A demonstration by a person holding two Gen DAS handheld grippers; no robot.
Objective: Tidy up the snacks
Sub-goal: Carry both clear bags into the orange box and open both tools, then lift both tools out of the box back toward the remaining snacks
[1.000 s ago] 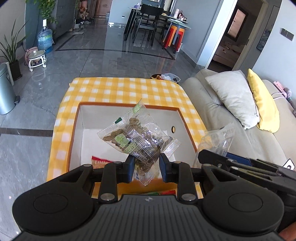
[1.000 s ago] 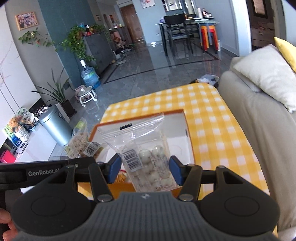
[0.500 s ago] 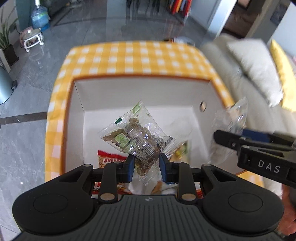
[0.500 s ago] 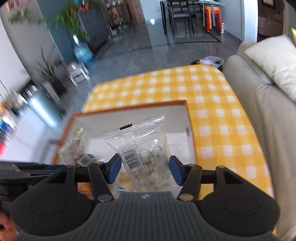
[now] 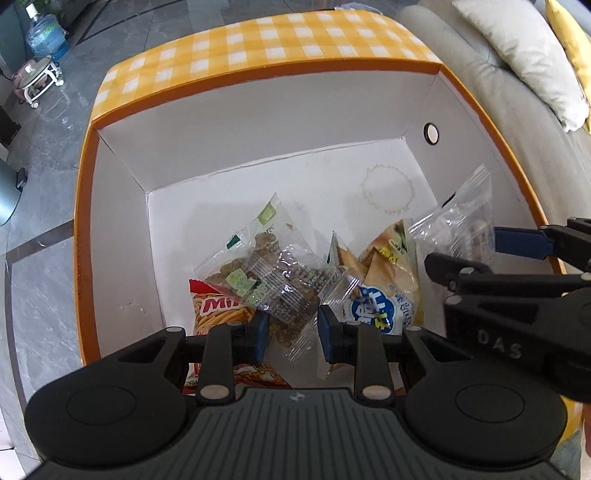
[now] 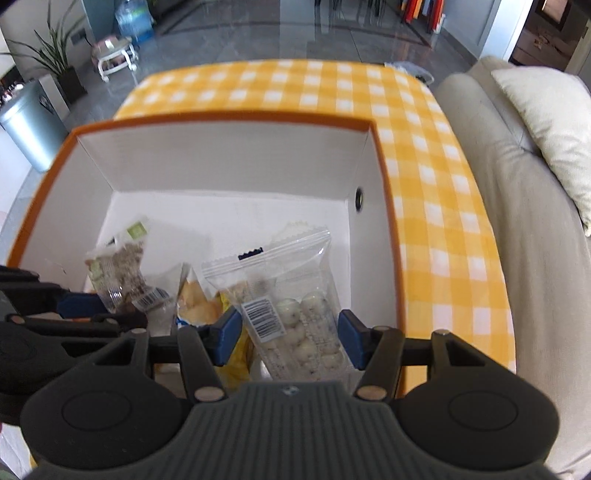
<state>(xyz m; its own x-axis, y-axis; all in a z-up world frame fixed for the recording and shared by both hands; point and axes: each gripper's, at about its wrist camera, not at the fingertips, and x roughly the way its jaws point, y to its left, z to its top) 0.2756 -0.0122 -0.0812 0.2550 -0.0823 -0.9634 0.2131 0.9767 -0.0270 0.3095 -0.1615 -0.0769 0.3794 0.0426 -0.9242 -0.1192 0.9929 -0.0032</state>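
Observation:
My left gripper (image 5: 290,328) is shut on a clear packet of brown nuts (image 5: 266,273), held inside the orange-rimmed white box (image 5: 258,122). My right gripper (image 6: 288,336) is shut on a clear packet of white candy balls (image 6: 299,317), also lowered into the box. On the box floor lie a red packet of stick snacks (image 5: 218,314) and a blue-and-yellow chip packet (image 5: 384,288). In the left wrist view the right gripper (image 5: 491,254) enters from the right with its packet (image 5: 461,225). In the right wrist view the nut packet (image 6: 122,273) hangs at the left.
The box (image 6: 229,162) stands on a yellow checked tablecloth (image 6: 424,158). A grey sofa (image 6: 535,258) with a pale cushion (image 6: 554,122) runs along the right. On the floor to the left are a metal bin (image 6: 33,122), a water bottle (image 5: 46,33) and a small stool (image 5: 37,75).
Both grippers have sunk and tilted down into the box, each still holding its packet. The room beyond has slid out of view and the box floor with its snacks now shows.

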